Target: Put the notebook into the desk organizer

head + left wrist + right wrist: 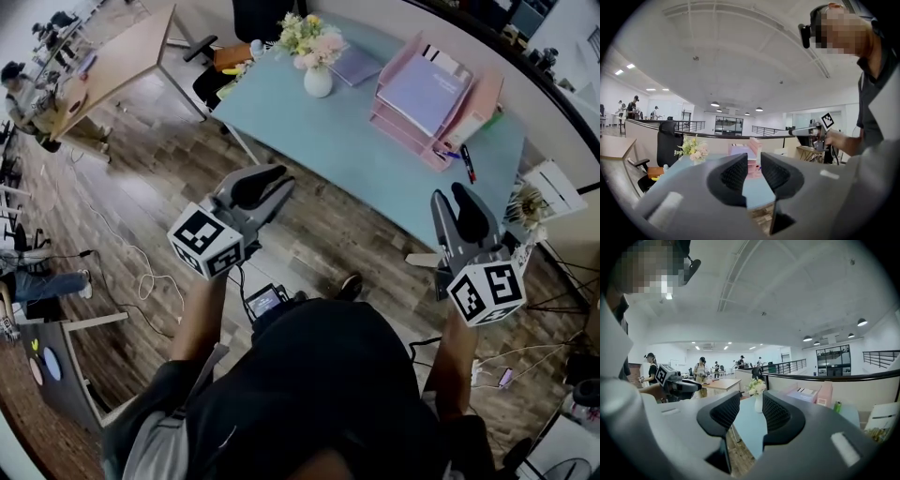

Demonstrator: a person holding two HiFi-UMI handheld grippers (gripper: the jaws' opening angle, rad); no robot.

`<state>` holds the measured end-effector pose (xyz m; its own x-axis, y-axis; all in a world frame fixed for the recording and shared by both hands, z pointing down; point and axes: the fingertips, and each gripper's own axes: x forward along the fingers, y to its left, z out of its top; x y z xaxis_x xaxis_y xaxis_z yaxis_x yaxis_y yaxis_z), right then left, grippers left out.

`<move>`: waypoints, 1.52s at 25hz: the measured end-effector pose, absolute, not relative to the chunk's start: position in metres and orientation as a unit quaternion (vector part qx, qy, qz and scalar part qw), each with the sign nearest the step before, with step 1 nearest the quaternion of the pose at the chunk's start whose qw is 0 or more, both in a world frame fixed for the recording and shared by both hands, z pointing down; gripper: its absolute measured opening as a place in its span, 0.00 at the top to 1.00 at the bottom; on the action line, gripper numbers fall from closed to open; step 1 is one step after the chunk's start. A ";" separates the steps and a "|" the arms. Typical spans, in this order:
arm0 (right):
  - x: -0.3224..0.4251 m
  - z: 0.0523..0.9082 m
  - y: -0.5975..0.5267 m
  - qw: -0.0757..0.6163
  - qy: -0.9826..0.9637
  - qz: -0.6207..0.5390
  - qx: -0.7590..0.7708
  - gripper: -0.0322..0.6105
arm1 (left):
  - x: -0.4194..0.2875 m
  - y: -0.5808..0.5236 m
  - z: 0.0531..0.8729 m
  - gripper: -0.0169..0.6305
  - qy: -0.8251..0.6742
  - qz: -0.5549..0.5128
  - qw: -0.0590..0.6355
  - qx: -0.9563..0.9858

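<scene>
I'm holding the left gripper (277,183) and right gripper (453,194) spread and empty, short of the table (309,131), aiming for the notebook (354,66) at its far edge.

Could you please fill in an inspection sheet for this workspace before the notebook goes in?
Surface: light blue rectangular table; its things stand along the far side.
Job's things: flat purple notebook lies beside the vase; pink tiered desk organizer at the right, with a lavender item in its top tray.
Clutter: white vase of flowers; pens by the organizer.
Grippers: left gripper and right gripper are short of the table, jaws apart, nothing between them.
Cables: white cable lies loose on the wooden floor.
Surroundings: wooden desk; people at far desks.
</scene>
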<state>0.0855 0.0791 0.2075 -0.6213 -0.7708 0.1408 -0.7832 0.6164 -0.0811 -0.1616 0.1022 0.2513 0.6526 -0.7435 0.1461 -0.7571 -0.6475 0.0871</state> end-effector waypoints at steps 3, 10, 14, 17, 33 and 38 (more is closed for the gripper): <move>0.092 0.208 0.059 0.044 -0.905 0.070 0.418 0.75 | -0.155 0.091 0.251 0.75 -0.431 0.048 0.072 0.898; 0.110 0.214 0.030 0.045 -0.913 0.074 0.399 0.75 | -0.128 0.074 0.256 0.75 -0.444 0.056 0.065 0.892; 0.121 0.216 0.021 0.044 -0.909 0.083 0.407 0.75 | -0.117 0.059 0.259 0.75 -0.437 0.056 0.080 0.894; 0.132 0.219 0.013 0.045 -0.901 0.087 0.422 0.75 | -0.112 0.042 0.261 0.75 -0.426 0.066 0.076 0.899; 0.151 0.212 -0.010 0.039 -0.844 0.092 0.526 0.74 | -0.079 -0.057 0.250 0.75 -0.307 0.064 0.058 0.948; 0.150 0.210 -0.019 0.043 -0.825 0.094 0.556 0.74 | -0.077 -0.078 0.250 0.75 -0.275 0.063 0.059 0.958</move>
<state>0.1498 -0.0190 0.2098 -0.3776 -0.9091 0.1761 -0.9254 0.3637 -0.1069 -0.0770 -0.0777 0.2499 0.8406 -0.5197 0.1525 -0.5345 -0.8416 0.0776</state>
